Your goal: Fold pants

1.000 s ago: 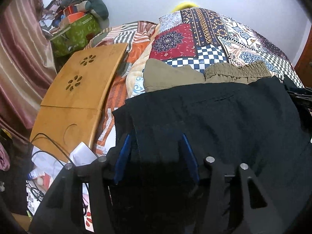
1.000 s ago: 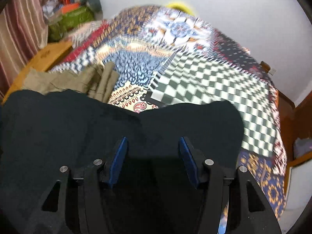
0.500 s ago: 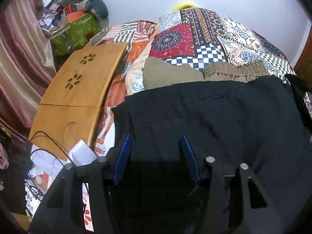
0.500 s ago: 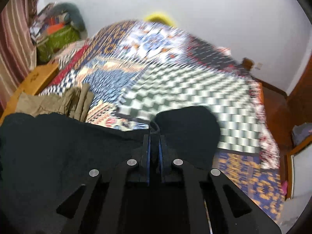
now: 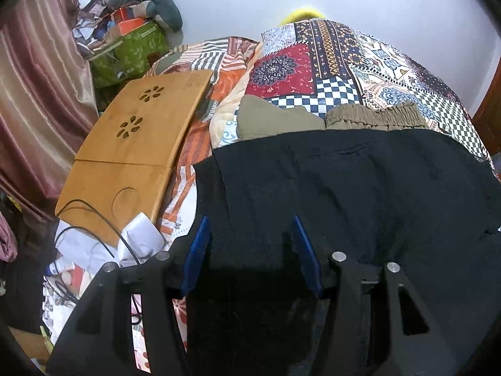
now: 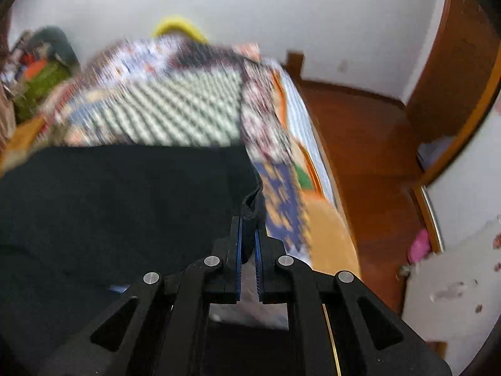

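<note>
Patchwork bedding covers the bed (image 5: pixel 328 72), and the black pants (image 5: pixel 360 194) lie spread across its near edge, in front of a folded khaki garment (image 5: pixel 275 119). Right claw (image 6: pixel 247 238) is clamped on a corner of the black pants at the bed's right edge, likely to carry that edge across for a fold; this view is blurred. Left claw (image 5: pixel 250 244) stands half open over the cloth's left side, gripping nothing, probably waiting to pin or pinch its own corner.
</note>
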Tool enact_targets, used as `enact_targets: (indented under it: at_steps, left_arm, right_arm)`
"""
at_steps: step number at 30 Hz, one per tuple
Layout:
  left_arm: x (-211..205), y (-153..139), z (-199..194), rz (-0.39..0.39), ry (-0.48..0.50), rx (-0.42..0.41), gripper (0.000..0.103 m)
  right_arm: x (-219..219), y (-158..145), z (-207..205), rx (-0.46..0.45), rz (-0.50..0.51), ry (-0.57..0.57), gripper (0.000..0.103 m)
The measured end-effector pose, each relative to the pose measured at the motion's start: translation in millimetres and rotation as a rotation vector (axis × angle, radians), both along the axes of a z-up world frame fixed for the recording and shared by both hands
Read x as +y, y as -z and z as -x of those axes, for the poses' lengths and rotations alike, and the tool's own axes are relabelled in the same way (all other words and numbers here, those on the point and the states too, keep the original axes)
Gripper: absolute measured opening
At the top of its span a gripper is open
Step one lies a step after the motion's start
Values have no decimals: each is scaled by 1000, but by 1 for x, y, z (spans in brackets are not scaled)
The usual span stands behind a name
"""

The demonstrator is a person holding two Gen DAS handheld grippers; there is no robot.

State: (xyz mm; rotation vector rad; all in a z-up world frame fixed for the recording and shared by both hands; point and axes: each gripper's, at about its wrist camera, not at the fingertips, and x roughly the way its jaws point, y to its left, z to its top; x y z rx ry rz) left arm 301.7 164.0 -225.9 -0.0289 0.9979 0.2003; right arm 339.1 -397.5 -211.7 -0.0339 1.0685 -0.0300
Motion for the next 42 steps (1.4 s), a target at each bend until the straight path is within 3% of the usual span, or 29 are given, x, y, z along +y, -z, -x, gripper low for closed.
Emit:
enact_targets:
  at_steps: [3,5,7,11,13,15,20,24,29,34,37,39,42]
  left_arm:
    - [-3,1,3,-3,8,6,56]
    - [-2,1,4,-13,6,8,61]
    - [1,0,4,-10,-1,7,63]
    - [15,-3,-4,-1,-28,3,63]
    - [24,-6,-10,3,-43,-6,66]
    - [35,-9,-18,6,-55,-18,71]
    - [63,-2,-45,15,-80,0,79]
    - [83,19,-66,69,-110,37,79]
    - [84,50,-87,130,-110,104,79]
    - [79,59,-96,133,-104,117,79]
    - [77,61,-101,131,-121,107,70]
    - [73,62,-104,141,-109,110,56]
    - [61,58,-103,64,-103,95,50]
  right_arm:
    - [-3,22,2,78,27,-27,13]
    - [-5,15,9,65,71,-37,22]
    - [-5,3,8,46,126,-31,22]
    - [-13,-20,-2,-7,80,-11,27]
    - [-11,-27,-12,-38,58,-8,37]
    - [-2,-29,-25,-62,44,-17,41]
    - [15,-16,-59,-66,18,-49,42]
    - [27,-3,-80,-76,12,-58,43]
    - [25,10,-100,-42,-13,-39,46]
    - [15,15,-100,-9,-29,-40,46]
    - [8,17,-98,-1,-39,-44,46]
    - [5,19,-100,7,-54,-44,46]
    - [6,22,-109,9,-66,-42,46]
